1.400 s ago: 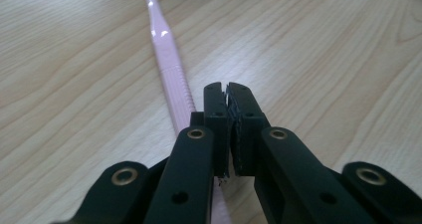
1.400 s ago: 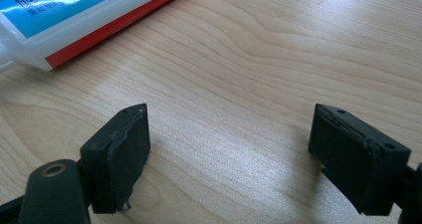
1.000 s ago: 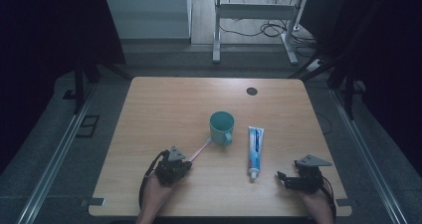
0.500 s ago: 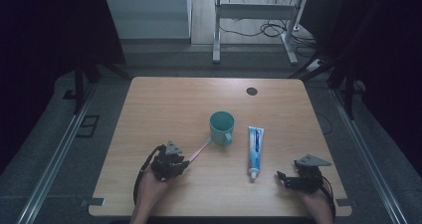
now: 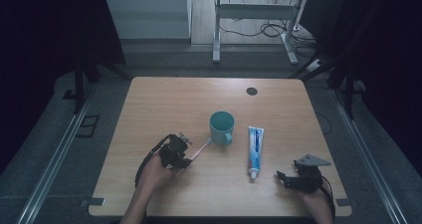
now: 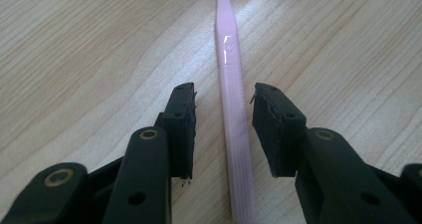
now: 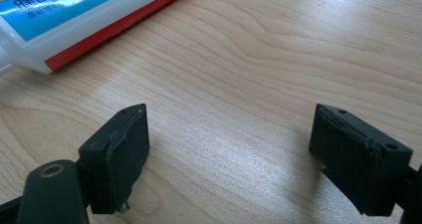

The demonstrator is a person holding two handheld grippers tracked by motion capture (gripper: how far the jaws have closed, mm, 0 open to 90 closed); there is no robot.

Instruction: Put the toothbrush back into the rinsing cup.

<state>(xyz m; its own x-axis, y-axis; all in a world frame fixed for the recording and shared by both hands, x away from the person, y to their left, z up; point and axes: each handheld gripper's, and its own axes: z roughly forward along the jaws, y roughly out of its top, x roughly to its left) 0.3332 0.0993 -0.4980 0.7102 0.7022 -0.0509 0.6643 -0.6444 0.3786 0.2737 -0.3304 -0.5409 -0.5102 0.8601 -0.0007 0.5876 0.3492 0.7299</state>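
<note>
High view: the mug (image 5: 221, 127) stands near the middle of the desk (image 5: 164, 99). The toothbrush (image 5: 200, 149) lies flat on the desk, slanting from the mug's base toward the left gripper (image 5: 182, 152), its head just beside the mug; whether it touches the mug is hard to make out at this distance. The left gripper sits below and left of the mug, over the handle end. The tube (image 5: 255, 151) lies right of the mug, cap toward the near edge. The right gripper (image 5: 282, 177) rests well right of the mug, just beyond the tube's cap end, apart from it.

Left gripper view: the toothbrush (image 6: 234, 134) runs straight up between the two fingers (image 6: 181, 129). The jaws have just been opening; the fingers stand spread, with a gap showing between each pad and the handle. The handle lies on the desk (image 6: 89, 50).

Right gripper view: the fingers (image 7: 119, 154) are spread wide with bare desk (image 7: 259, 59) between them. The tube (image 7: 74, 20) lies ahead at upper left, clear of both.
</note>
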